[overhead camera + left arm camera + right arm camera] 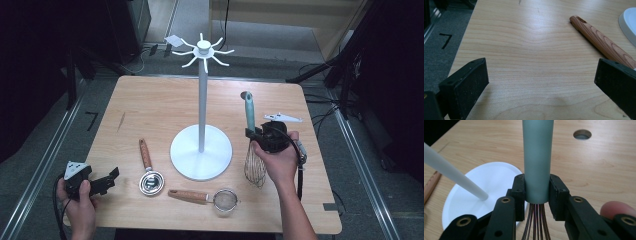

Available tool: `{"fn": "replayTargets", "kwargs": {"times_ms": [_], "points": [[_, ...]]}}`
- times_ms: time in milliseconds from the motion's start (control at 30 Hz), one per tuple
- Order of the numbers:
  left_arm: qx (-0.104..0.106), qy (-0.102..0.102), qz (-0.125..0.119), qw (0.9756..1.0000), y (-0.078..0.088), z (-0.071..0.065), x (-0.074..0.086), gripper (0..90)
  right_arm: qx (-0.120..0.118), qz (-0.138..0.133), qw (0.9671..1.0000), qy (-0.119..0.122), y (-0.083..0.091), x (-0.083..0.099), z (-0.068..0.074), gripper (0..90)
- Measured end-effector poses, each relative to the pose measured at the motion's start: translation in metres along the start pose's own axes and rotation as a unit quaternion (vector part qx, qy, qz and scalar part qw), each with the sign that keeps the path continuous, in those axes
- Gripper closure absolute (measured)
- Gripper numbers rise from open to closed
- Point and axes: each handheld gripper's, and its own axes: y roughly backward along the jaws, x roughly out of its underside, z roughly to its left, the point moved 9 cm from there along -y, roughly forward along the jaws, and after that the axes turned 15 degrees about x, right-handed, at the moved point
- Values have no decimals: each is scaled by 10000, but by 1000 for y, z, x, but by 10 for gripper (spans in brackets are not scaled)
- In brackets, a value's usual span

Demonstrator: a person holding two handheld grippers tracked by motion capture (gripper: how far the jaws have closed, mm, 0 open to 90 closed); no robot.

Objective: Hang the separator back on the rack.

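The wooden bench (pixel 150 100) is seen from above, its far edge toward the dark room. A white stand (pixel 201 150) is planted near the middle of it, the round base resting on the wood and a thin pole rising to a crown of hooks (pixel 202 50) at the top. In the right gripper view the base (pixel 496 180) and the slanting pole are seen just to the left of the jaws.

Toward the bench's right edge, the whisk (pixel 251 145) is held upright by the right gripper (pixel 250 134): its grey-green handle (pixel 537 157) is clamped between the two black pads just above the point where the wires (pixel 536 222) fan out below. The wire end is seen hanging low near the near-right part of the bench; whether it touches the wood cannot be told.

At the near-left corner the left gripper (pixel 112 176) is held with its jaws spread wide and nothing between them, bare wood below.

Along the near edge, a wood-handled measuring cup (pixel 149 172) is laid left of the base, its handle (pixel 601 41) caught in the left gripper view. A small wood-handled strainer (pixel 210 197) is laid just in front of the base.
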Motion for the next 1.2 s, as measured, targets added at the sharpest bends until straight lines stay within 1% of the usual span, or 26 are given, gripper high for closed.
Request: {"fn": "replayTargets", "kwargs": {"times_ms": [33, 67, 133, 167, 200, 267, 300, 333, 433, 467, 533, 567, 633, 733, 767, 800, 867, 900, 933, 1000, 1067, 1100, 1133, 1167, 1200], "points": [[-5, 0, 0, 10000, 0, 0, 0, 0, -9, -143, 9999, 54, 4, -3, 3, 711], [-5, 0, 0, 10000, 0, 0, 0, 0, -9, -143, 9999, 54, 4, -3, 3, 711], [-7, 1, 1, 10000, 0, 0, 0, 0, 8, -302, 9995, 71, 8, -7, 5, 711], [-6, 2, 0, 10000, 0, 0, 0, 0, -30, -460, 9989, 58, 13, -10, 8, 711], [-4, -1, 0, 10000, 0, 0, 0, 0, -30, -460, 9989, 58, 13, -10, 8, 711], [-5, -1, 0, 10000, 0, 0, 0, 0, -64, -616, 9980, 88, 18, -13, 12, 711], [-7, -6, -1, 10000, 0, 0, 0, 0, -131, -774, 9969, 99, 24, -16, 16, 711], [-7, -6, -1, 10000, 0, 0, 0, 0, -131, -774, 9969, 99, 24, -16, 16, 711], [6, -9, 0, 10000, 0, 0, 0, 0, -219, -989, 9948, 144, 31, -20, 23, 711], [-4, -7, -2, 10000, 0, 0, 0, 0, -255, -1024, 9943, 149, 34, -21, 25, 710], [-16, -6, -3, 10000, 0, 0, 0, 0, -351, -1112, 9930, 164, 38, -23, 31, 710], [-11, -7, -7, 10000, 0, 0, 0, 0, -372, -1193, 9919, 212, 42, -24, 35, 710], [-6, -3, -13, 10000, 0, 0, 0, 0, -385, -1226, 9915, 218, 44, -25, 37, 710], [-5, -4, -11, 10000, 0, 0, 0, 0, -564, -1354, 9889, 244, 51, -28, 46, 710], [-5, -3, -11, 10000, 0, 0, 0, 0, -626, -1430, 9873, 286, 55, -29, 50, 710], [-5, -3, -11, 10000, 0, 0, 0, 0, -626, -1430, 9873, 286, 55, -29, 50, 710], [-7, -8, -9, 10000, 0, 0, 0, 0, -681, -1491, 9860, 316, 59, -30, 54, 710], [-6, -4, -13, 10000, 0, 0, 0, 0, -754, -1573, 9841, 334, 63, -31, 58, 710], [-6, -4, -13, 10000, 0, 0, 0, 0, -754, -1573, 9841, 334, 63, -31, 58, 710], [-6, -6, -12, 10000, 0, 0, 0, 0, -817, -1677, 9817, 385, 67, -33, 62, 710], [-3, -6, -12, 10000, 0, 0, 0, 0, -901, -1733, 9800, 381, 72, -34, 66, 710], [-5, -8, -9, 10000, 0, 0, 0, 0, -988, -1829, 9772, 436, 76, -35, 69, 710], [-5, -8, -9, 10000, 0, 0, 0, 0, -988, -1829, 9772, 436, 76, -35, 69, 710], [-5, -8, -7, 10000, 0, 0, 0, 0, -1042, -1884, 9754, 478, 79, -36, 73, 710], [-7, -18, -2, 10000, 0, 0, 0, 0, -1053, -1912, 9746, 492, 81, -37, 74, 710]]}}
